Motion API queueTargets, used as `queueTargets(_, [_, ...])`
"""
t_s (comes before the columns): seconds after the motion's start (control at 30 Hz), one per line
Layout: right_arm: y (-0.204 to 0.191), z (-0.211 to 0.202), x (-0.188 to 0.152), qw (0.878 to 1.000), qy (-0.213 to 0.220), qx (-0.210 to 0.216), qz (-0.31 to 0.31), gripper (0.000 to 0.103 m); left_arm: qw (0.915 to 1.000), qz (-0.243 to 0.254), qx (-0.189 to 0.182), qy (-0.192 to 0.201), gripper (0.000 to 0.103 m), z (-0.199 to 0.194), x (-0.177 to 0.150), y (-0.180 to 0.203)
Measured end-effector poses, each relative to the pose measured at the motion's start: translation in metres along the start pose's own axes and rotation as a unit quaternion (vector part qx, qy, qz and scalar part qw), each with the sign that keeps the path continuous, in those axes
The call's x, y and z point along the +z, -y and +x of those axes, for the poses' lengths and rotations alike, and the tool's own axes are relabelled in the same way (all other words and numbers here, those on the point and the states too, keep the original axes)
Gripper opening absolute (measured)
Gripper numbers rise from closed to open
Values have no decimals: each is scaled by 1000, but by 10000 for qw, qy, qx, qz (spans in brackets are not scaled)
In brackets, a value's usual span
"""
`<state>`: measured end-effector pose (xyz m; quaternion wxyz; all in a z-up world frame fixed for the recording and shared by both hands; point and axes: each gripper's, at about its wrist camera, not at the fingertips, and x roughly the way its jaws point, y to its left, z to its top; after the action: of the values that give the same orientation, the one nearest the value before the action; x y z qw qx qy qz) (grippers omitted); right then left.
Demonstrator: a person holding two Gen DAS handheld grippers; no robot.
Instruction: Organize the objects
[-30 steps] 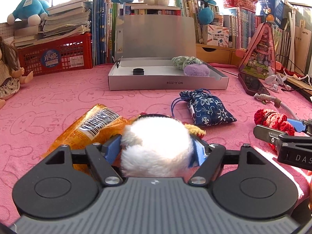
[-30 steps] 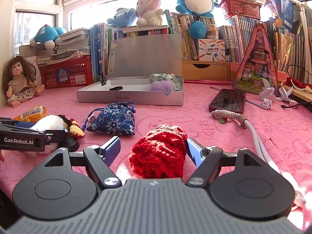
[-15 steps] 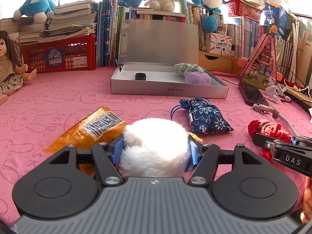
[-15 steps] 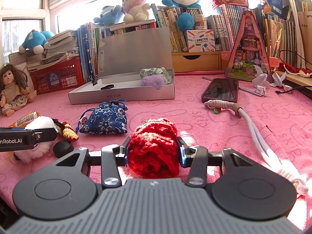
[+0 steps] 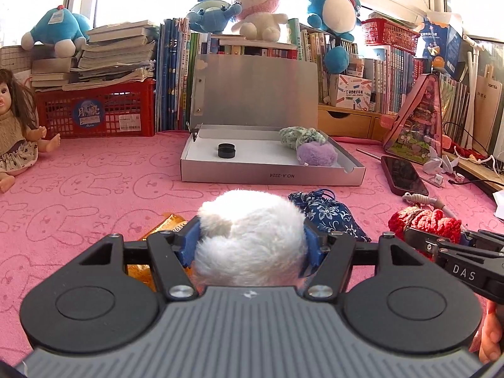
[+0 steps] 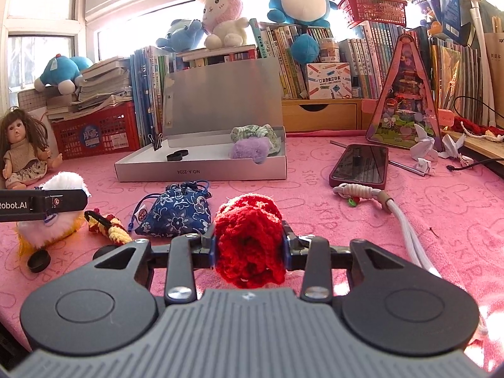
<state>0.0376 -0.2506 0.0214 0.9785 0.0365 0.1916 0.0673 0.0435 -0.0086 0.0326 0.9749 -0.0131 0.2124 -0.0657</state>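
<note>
The left tool (image 5: 252, 245) clamps the white fluffy ball (image 5: 252, 236); the right tool (image 6: 250, 245) clamps the red crochet piece (image 6: 249, 239). Both sit near, short of the far open grey box (image 5: 271, 174). Soft, compressible items could slip free mid-carry.

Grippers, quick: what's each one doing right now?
Left gripper: shut on the white fluffy toy.
Right gripper: shut on the red crochet piece.
</note>
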Motion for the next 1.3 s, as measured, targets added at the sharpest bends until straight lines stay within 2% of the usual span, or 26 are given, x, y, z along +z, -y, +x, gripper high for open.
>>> queueTargets(0.43, [-3,7,23,10000,93,5,-20,40,9999,-73,47,-89,69,12,16,-7])
queueTargets(0.83, [2,27,60,9998,32,79,201,40,9994,-265,-176,-148,69,38,64,-20])
queueTargets(1.03, [10,44,80,9990,-93,146,411,40,9945,-780,-549,-429,69,64,85,-36])
queueTargets(1.3, [22,68,100,9983,-217,125,519,40,9969,-633,-314,-346,69,91,109,-41])
